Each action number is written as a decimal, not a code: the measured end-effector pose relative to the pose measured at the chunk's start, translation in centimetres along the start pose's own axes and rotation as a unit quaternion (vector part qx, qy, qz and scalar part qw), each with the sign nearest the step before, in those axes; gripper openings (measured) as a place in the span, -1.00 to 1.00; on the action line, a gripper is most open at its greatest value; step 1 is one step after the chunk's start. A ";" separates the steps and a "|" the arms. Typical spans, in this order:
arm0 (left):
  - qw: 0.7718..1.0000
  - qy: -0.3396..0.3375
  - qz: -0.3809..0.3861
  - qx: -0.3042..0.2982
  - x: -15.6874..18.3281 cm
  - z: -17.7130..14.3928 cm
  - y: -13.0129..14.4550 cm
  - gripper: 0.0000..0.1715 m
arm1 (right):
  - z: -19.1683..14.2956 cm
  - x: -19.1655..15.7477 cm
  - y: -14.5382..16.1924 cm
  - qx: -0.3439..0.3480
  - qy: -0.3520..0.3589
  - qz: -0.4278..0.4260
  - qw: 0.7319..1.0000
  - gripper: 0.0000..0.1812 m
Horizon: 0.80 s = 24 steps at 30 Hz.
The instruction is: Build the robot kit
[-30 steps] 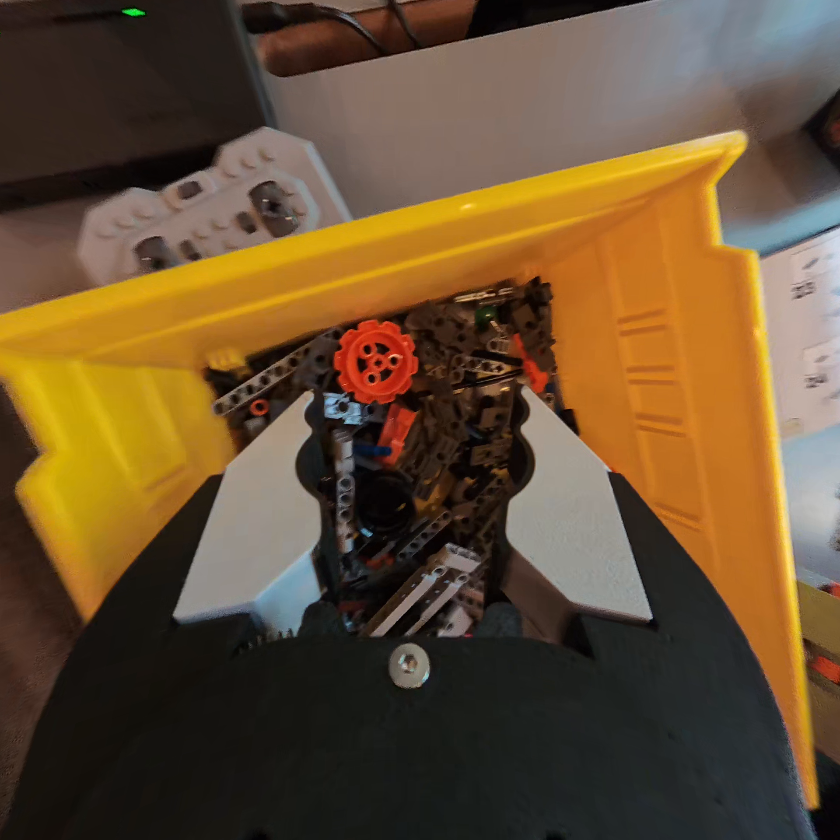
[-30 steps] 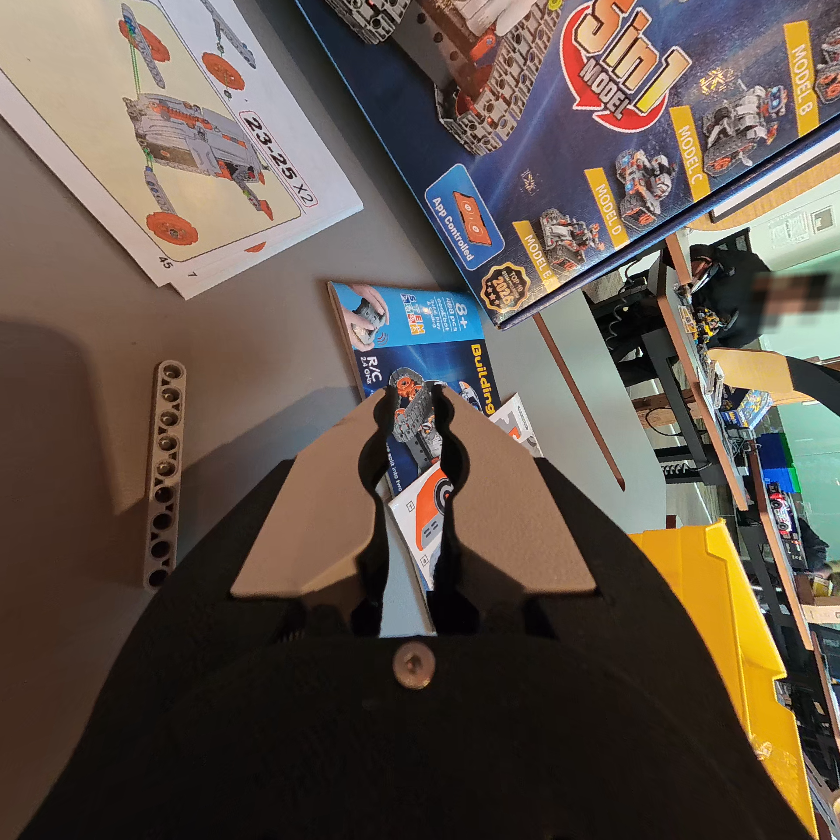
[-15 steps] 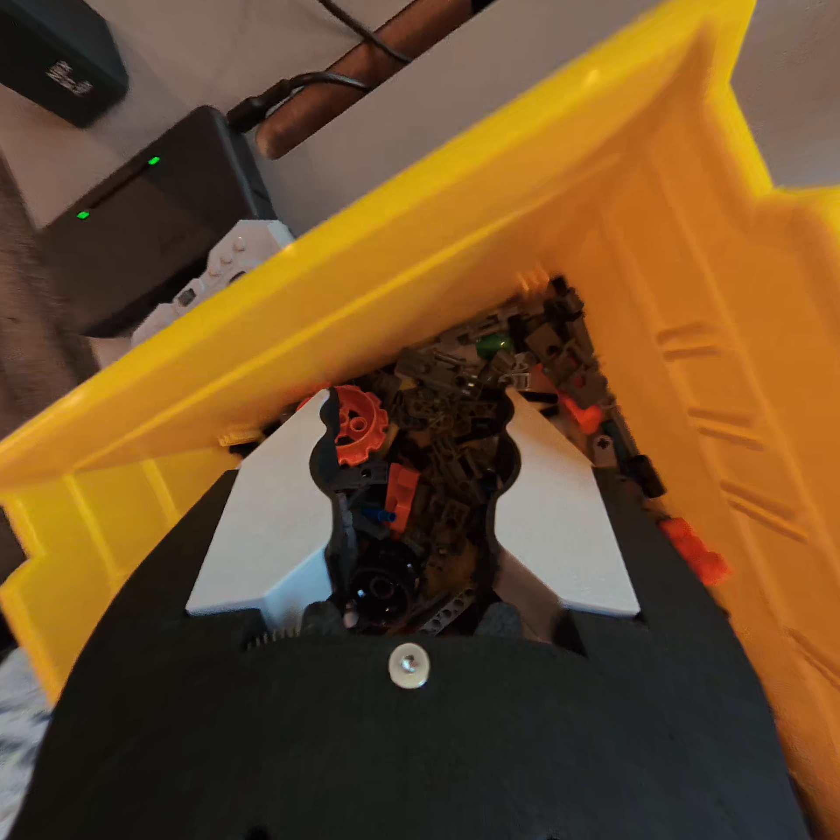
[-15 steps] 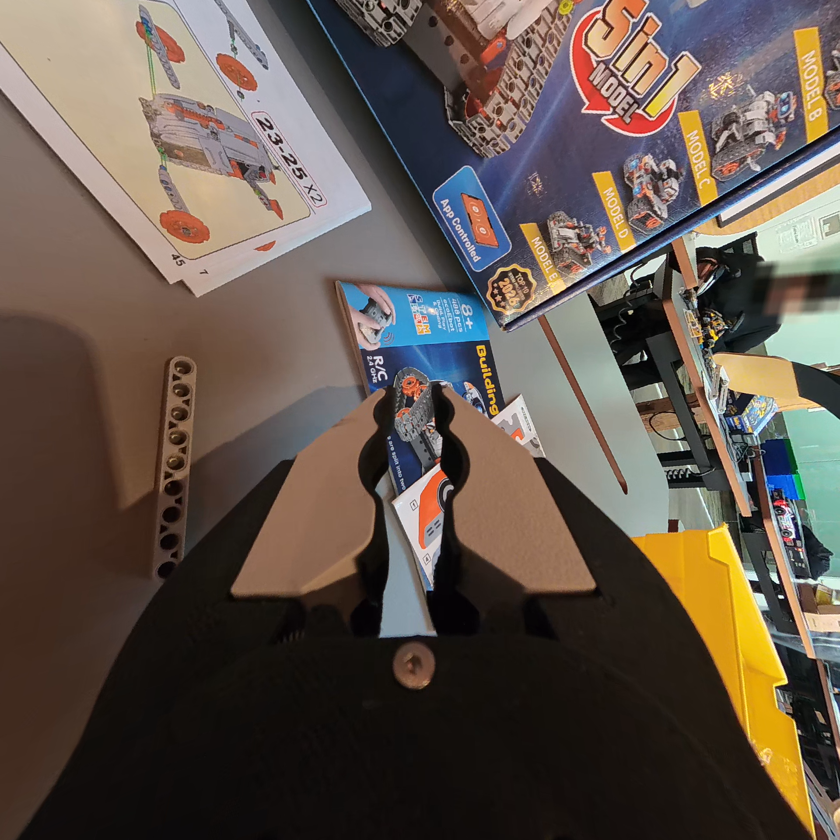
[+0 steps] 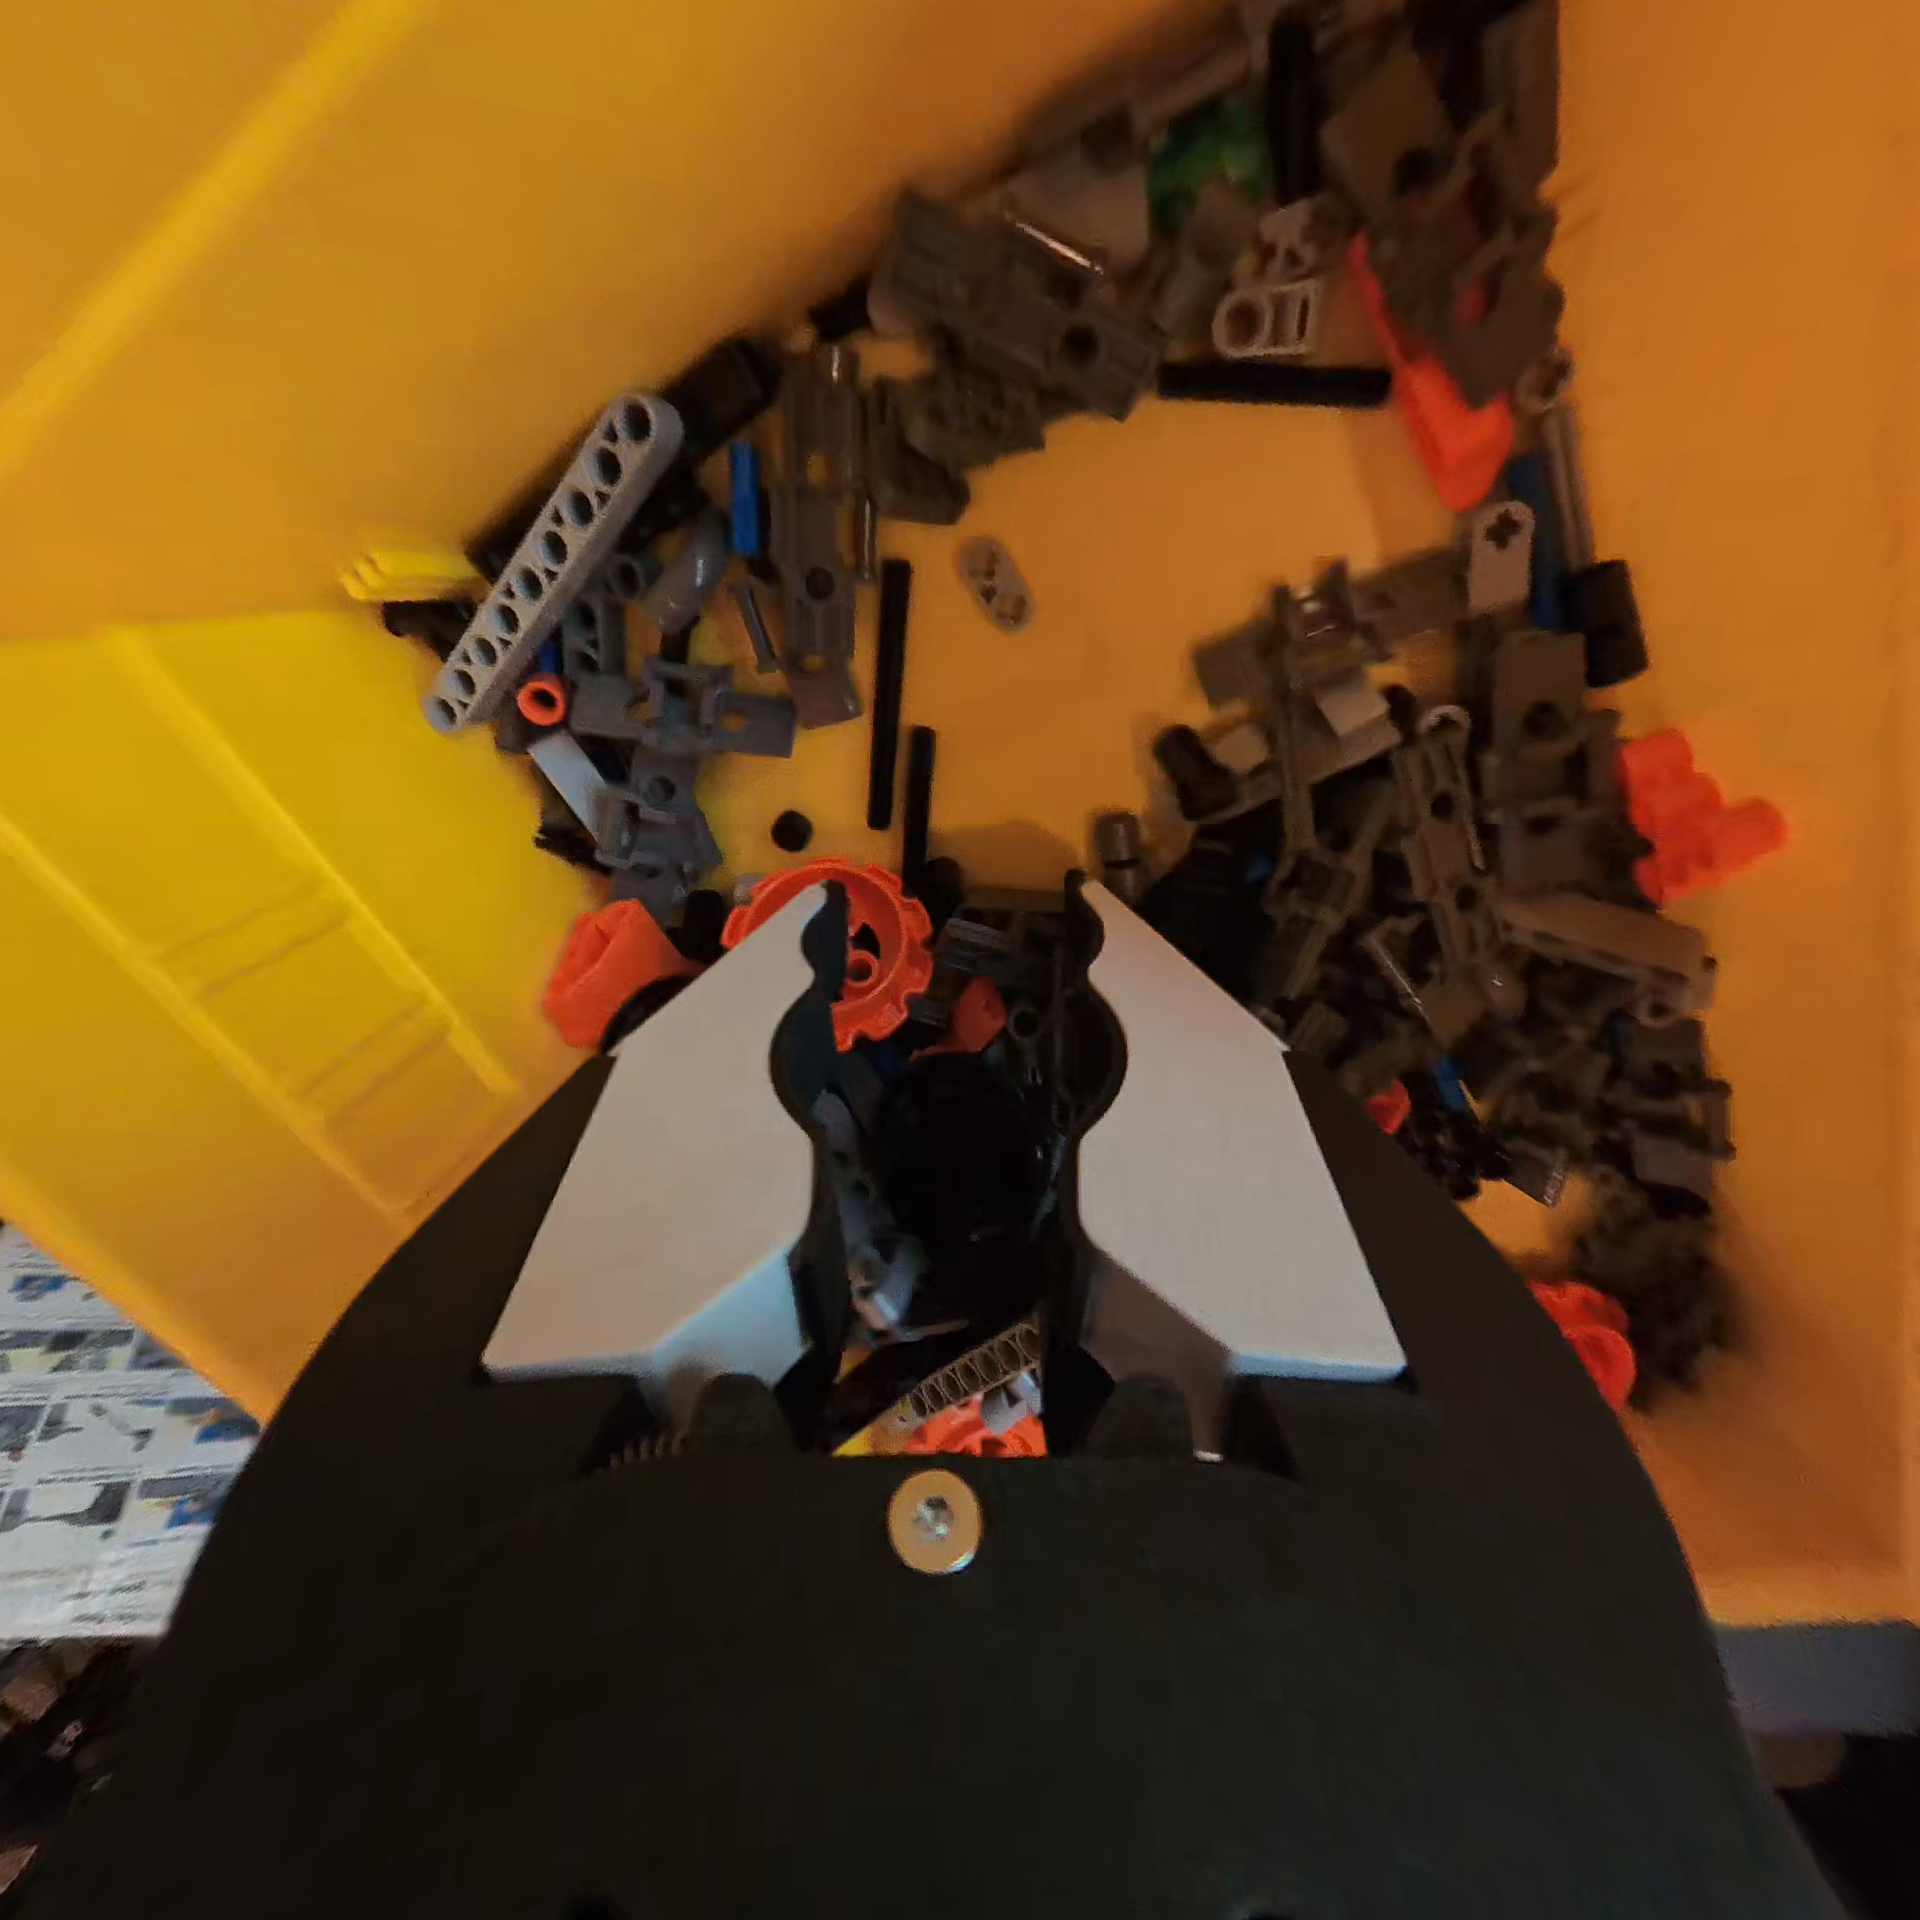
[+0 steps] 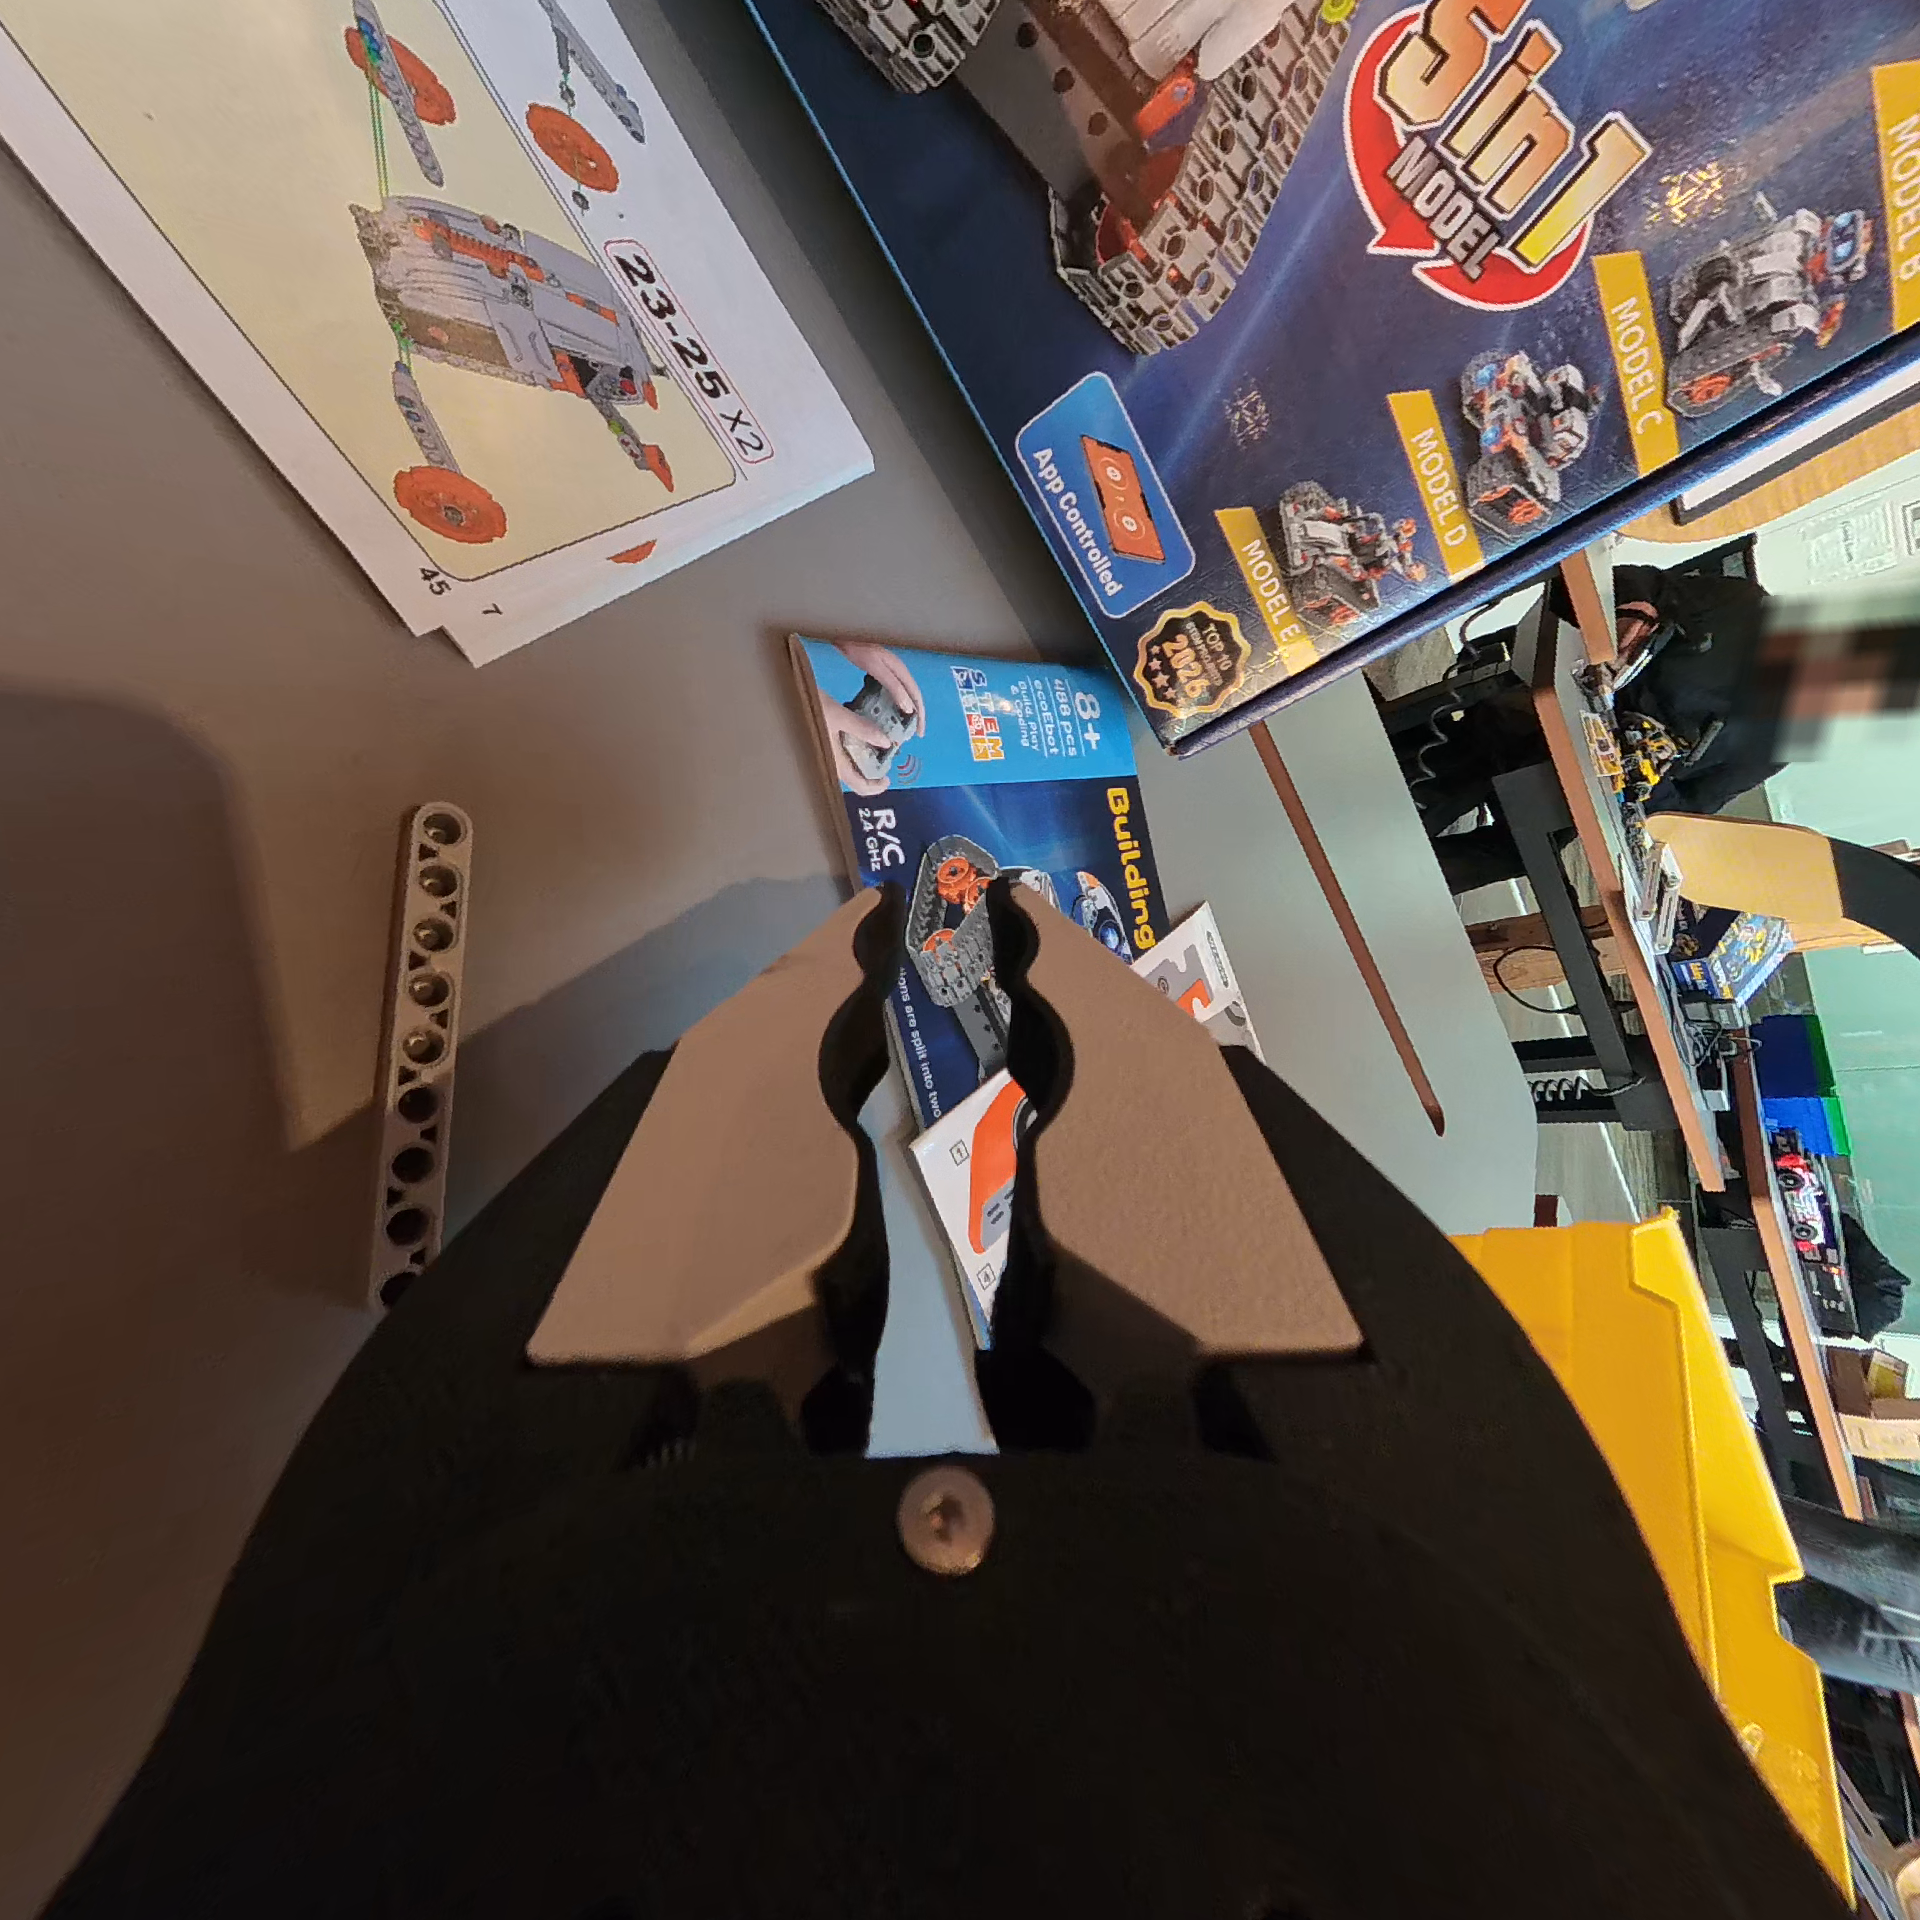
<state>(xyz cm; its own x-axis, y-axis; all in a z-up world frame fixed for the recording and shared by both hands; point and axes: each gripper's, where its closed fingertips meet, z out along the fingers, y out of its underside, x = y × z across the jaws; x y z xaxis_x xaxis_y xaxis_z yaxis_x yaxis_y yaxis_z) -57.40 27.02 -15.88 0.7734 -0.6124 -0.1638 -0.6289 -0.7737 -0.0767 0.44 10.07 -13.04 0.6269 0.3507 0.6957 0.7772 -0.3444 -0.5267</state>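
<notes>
1. Left tool (image 5: pixel 951 904) has dipped deep into the bin (image 5: pixel 312 312), jaws apart over the orange gear (image 5: pixel 883 966)
2. Right tool (image 6: pixel 945 904) unmoved, jaws slightly apart, empty, above the booklet (image 6: pixel 987 748); beam (image 6: pixel 421 1049) near the surface's (image 6: pixel 156 727) left edge

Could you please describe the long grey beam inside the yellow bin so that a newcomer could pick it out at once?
Look inside the yellow bin, at the left-hand heap of small parts by its wall. The grey beam lies diagonally on that heap's edge: the longest light-grey piece there, with a row of round holes.
</notes>
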 end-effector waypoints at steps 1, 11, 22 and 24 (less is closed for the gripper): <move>1.000 0.013 -0.006 0.003 0.2 -0.3 0.0 -0.64 | 0.0 0.0 0.0 0.000 -0.001 0.000 1.000 -0.83; 0.971 0.088 -0.177 0.132 -3.5 -5.5 -1.1 -0.28 | 0.1 -0.3 0.1 -0.005 -0.005 -0.006 1.000 -0.83; 0.965 0.131 -0.220 0.054 -2.2 -1.9 -0.6 -0.22 | 0.2 -0.5 0.1 -0.007 -0.009 -0.010 1.000 -0.83; 0.968 0.127 -0.212 0.047 -1.7 -1.3 -0.6 -0.25 | 0.2 -0.6 0.1 -0.008 -0.011 -0.011 1.000 -0.83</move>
<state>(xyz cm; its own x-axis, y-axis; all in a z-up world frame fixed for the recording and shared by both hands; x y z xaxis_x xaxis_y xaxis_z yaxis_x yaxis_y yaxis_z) -58.22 28.36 -14.31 0.9506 -0.2729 0.1481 -0.2463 -0.9532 -0.1756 0.16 9.98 -13.62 0.6111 0.3773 0.6958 0.7898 -0.3496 -0.5040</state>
